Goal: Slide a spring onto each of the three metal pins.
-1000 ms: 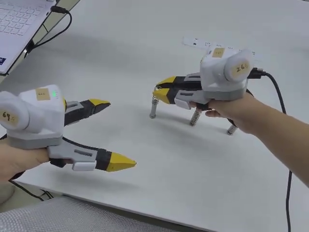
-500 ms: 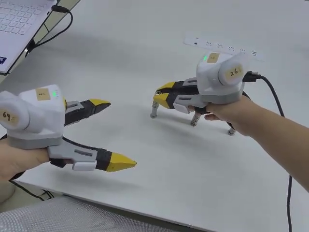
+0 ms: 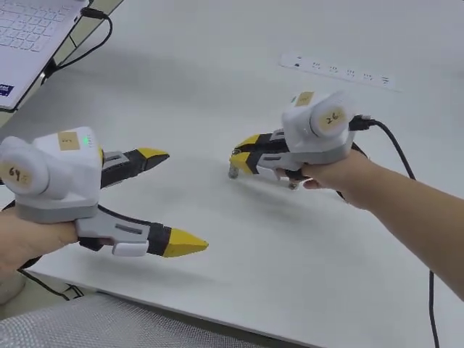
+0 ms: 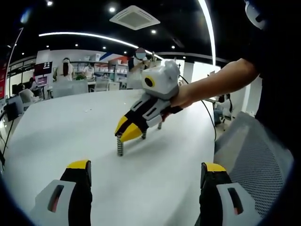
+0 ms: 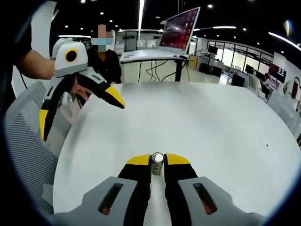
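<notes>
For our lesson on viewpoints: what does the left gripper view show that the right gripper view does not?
Left gripper view: the right gripper from outside, the gripped spring side-on, a second spring behind. Right gripper view: that spring's top end-on between its own jaws, the open left gripper from outside, a laptop. Shared: the white table, that spring.

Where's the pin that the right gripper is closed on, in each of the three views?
Head view: the pin stands at centre, under the yellow tips of the right gripper.
Left gripper view: the pin is left of centre, just below those tips.
Right gripper view: the pin is at bottom centre, between the jaws.
Shared landmark: the right gripper, closed on it.
</notes>
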The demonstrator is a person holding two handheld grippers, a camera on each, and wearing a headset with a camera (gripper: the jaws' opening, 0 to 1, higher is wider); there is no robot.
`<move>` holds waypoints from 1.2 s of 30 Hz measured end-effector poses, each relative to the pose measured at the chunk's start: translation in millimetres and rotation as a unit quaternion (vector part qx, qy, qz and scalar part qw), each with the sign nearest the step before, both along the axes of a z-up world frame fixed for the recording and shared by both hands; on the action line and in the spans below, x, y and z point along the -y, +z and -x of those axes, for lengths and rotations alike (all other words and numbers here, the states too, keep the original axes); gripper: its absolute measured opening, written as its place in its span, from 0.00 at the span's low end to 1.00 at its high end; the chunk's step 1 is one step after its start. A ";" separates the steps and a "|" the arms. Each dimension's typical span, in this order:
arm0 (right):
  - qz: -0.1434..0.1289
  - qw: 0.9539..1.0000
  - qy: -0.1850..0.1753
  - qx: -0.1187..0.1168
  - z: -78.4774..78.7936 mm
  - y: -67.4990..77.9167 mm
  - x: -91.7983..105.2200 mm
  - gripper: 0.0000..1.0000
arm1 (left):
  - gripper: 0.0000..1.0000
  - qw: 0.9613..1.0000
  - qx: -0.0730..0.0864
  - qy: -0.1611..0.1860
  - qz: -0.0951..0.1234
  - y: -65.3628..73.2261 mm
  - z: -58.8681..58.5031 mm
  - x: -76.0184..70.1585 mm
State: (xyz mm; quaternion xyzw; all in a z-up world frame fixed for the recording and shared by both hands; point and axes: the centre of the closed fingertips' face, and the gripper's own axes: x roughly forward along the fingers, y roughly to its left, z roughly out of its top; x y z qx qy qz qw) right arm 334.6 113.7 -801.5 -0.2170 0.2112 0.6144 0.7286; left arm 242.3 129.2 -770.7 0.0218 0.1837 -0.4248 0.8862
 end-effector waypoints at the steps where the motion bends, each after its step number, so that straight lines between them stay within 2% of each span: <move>1: 0.002 1.000 0.002 -0.001 0.9 -1.6 0.1 0.08 | 0.94 1.000 0.000 0.000 0.000 0.1 0.0 -0.2; 36: 0.003 1.000 -0.004 -0.012 -0.5 -7.7 0.2 0.09 | 0.93 1.000 0.001 -0.001 0.000 0.6 -1.9 0.6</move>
